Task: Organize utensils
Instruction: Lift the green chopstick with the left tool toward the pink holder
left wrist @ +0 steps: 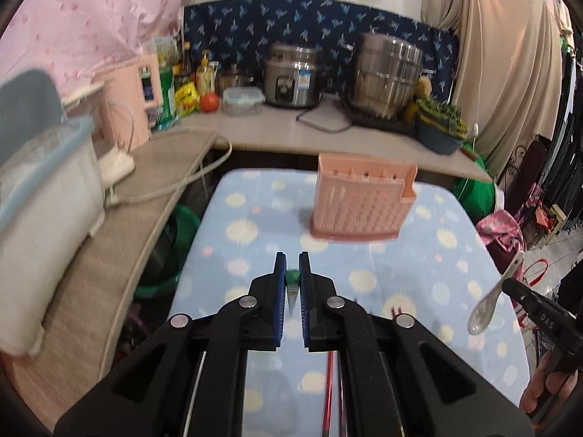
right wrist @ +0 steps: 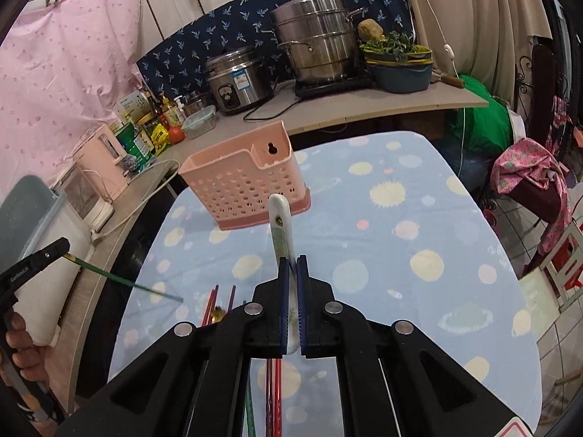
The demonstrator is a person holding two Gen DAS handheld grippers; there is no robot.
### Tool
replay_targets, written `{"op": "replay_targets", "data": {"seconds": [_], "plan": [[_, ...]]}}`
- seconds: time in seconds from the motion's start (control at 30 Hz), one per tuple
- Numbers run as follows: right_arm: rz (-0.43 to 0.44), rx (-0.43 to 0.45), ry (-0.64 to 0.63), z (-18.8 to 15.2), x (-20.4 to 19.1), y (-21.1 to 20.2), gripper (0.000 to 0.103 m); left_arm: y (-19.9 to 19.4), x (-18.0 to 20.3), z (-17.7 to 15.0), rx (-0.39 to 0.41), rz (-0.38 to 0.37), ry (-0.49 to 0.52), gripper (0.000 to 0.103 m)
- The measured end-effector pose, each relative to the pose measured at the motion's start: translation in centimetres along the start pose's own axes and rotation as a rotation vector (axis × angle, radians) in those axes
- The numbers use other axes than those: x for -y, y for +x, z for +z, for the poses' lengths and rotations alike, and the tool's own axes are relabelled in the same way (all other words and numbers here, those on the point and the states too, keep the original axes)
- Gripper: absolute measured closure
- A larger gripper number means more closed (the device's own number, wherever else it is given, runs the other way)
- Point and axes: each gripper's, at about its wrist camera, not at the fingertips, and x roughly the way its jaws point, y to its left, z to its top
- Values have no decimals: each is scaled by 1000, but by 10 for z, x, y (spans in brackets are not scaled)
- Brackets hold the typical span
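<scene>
Short of the pink holder (right wrist: 247, 182), right claw (right wrist: 291, 259) grips a white spoon (right wrist: 280, 218); left claw (left wrist: 292, 255) clamps a green chopstick (left wrist: 292, 280), both seemingly ready for slotting.

Tablecloth (left wrist: 419, 255): pale blue, printed with cream and pink spots. Utensil basket (left wrist: 360, 200): salmon pink, perforated. Spoon (right wrist: 280, 225): white. Chopstick (right wrist: 120, 279): green. Chopsticks (right wrist: 210, 306) on the cloth: red and purple. Gripper pads (left wrist: 280, 284): blue on black.
</scene>
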Motion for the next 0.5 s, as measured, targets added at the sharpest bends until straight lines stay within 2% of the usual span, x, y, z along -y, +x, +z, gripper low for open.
{"op": "replay_targets", "data": {"seconds": [0.27, 0.5], "plan": [[30, 68, -4, 64, -12, 28, 99, 3, 19, 83, 134, -11, 28, 96], [44, 126, -25, 122, -32, 62, 102, 2, 37, 157, 273, -29, 14, 96]]}}
